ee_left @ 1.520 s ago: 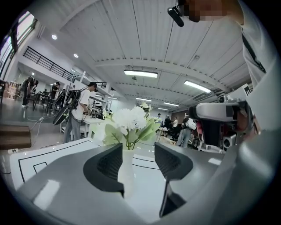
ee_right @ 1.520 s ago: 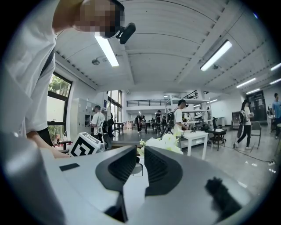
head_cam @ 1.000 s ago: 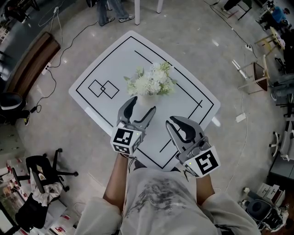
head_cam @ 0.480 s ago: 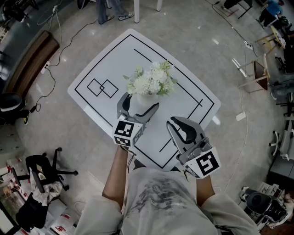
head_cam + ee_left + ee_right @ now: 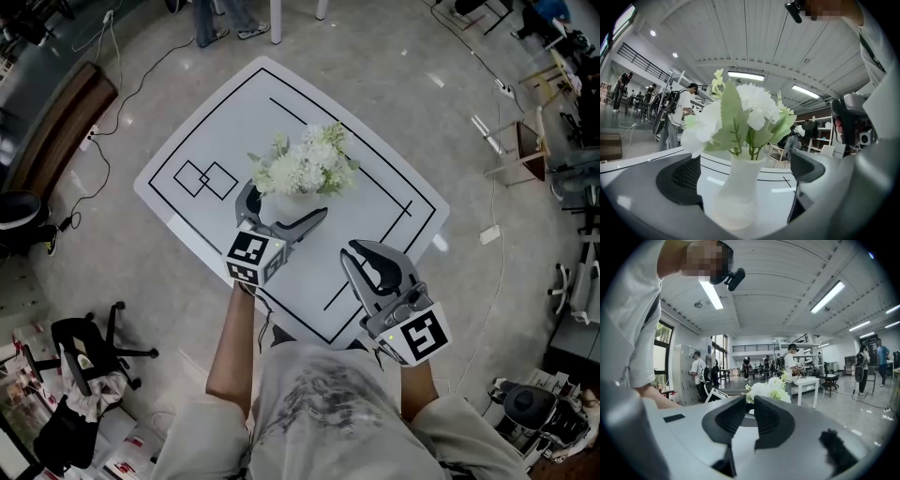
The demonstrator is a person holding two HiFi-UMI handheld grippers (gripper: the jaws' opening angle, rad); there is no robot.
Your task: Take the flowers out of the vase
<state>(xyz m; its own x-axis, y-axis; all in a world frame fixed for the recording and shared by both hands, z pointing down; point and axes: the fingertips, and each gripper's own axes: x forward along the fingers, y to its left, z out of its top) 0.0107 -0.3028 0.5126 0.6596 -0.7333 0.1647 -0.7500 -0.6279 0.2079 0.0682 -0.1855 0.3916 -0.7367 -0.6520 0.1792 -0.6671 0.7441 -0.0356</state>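
While upright on table (image 5: 234, 122), vase (image 5: 284, 206) beneath flowers (image 5: 305, 167).

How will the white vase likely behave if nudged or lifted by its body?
The vase looks tall and narrow under a wide bunch of flowers, so it probably tips easily. On the smooth white table it may slide.

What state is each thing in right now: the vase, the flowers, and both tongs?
Vase: upright on the table, between the jaws of the left tongs, not gripped.
Flowers: in the vase, not yet taken out.
Left tongs: open wide, jaws just been opening, vase between them.
Right tongs: shut, empty, apart from the vase.
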